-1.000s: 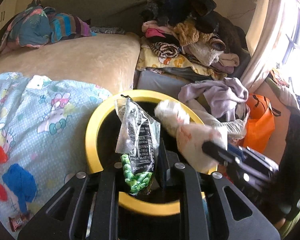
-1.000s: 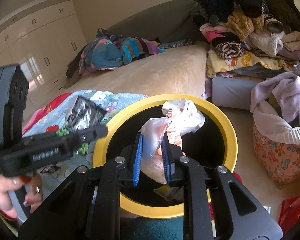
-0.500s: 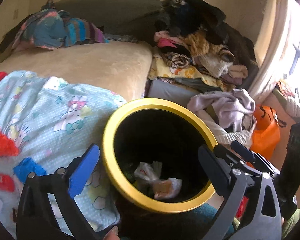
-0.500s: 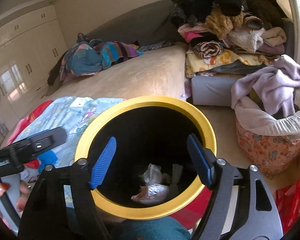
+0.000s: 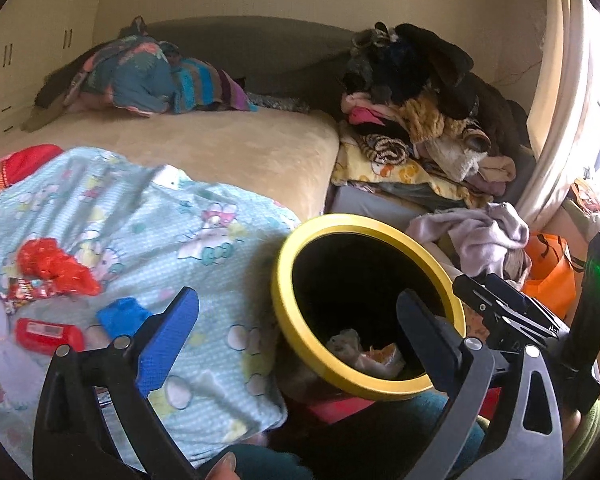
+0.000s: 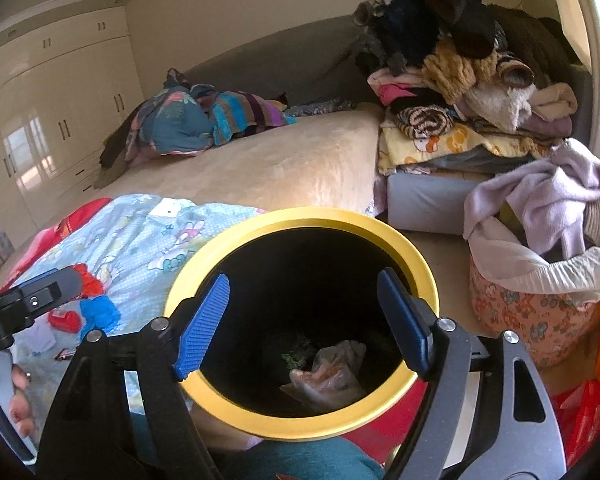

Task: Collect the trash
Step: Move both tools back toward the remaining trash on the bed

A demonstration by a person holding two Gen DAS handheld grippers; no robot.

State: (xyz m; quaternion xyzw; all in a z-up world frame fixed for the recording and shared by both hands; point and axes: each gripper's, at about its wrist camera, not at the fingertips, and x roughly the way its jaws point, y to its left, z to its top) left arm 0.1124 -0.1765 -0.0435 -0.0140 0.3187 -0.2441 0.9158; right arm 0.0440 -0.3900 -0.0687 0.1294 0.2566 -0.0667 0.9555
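A black bin with a yellow rim [image 5: 284, 280] [image 6: 300, 216] stands beside the bed. At its bottom lie a crumpled plastic bag [image 5: 364, 354] [image 6: 328, 372] and a green-printed wrapper [image 6: 292, 358]. My left gripper [image 5: 296, 304] is open wide and holds nothing; it sits over the bin's left rim and the blanket edge. My right gripper [image 6: 303, 280] hovers over the bin's mouth, open and also bare. On the blanket lie a crumpled red wrapper [image 5: 56, 266], a blue scrap [image 5: 120, 316] [image 6: 100, 312] and a red packet [image 5: 48, 334] [image 6: 64, 320].
A light-blue cartoon blanket [image 5: 140, 220] covers the near part of the beige bed [image 5: 220, 148]. Piled clothes [image 5: 420, 120] rise behind the bin. A floral basket [image 6: 532, 320] of laundry and an orange bag [image 5: 548, 272] stand to the right. Wardrobes [image 6: 52, 92] line the left wall.
Both grippers opened and let go: the green-printed wrapper and the plastic bag dropped into the bin. My left gripper then swung left, off the bin, toward the blanket.
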